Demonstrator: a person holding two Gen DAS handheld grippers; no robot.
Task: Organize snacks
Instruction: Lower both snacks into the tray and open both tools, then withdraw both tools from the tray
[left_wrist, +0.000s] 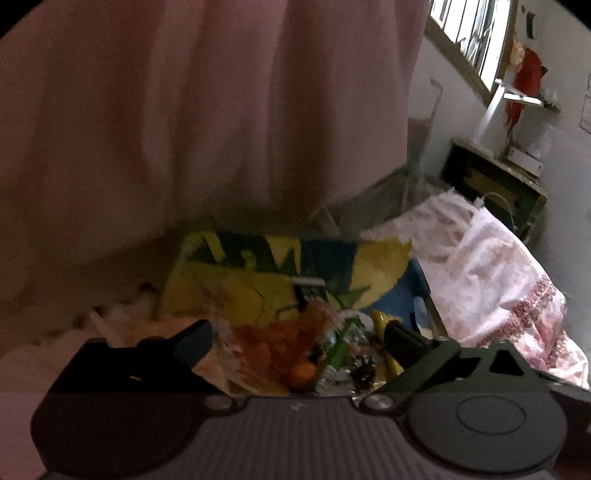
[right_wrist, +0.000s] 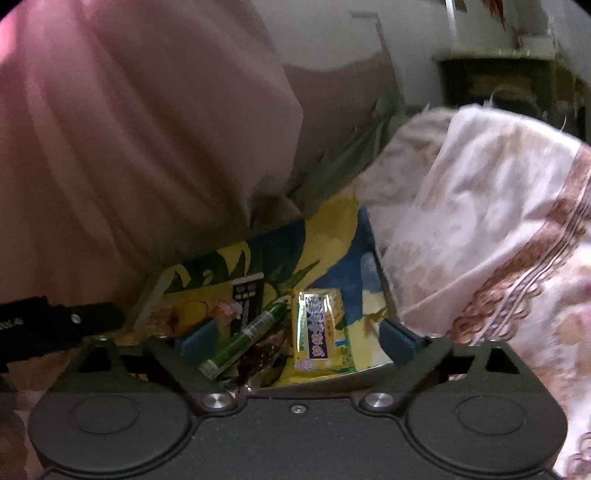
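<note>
A shallow box printed in yellow, blue and green holds several snacks. In the left wrist view an orange packet, a green tube and a small black packet lie in it. My left gripper hangs over them, open wide, its pads touching nothing. In the right wrist view the box shows a green tube, a yellow bar with a blue label, a black packet and a dark brown wrapper. My right gripper is open wide above these and holds nothing.
A pink curtain hangs close behind and left of the box. A floral pink-and-white cloth is heaped against its right side. A dark cabinet and a barred window stand at the far right. A black gripper part shows at the left edge.
</note>
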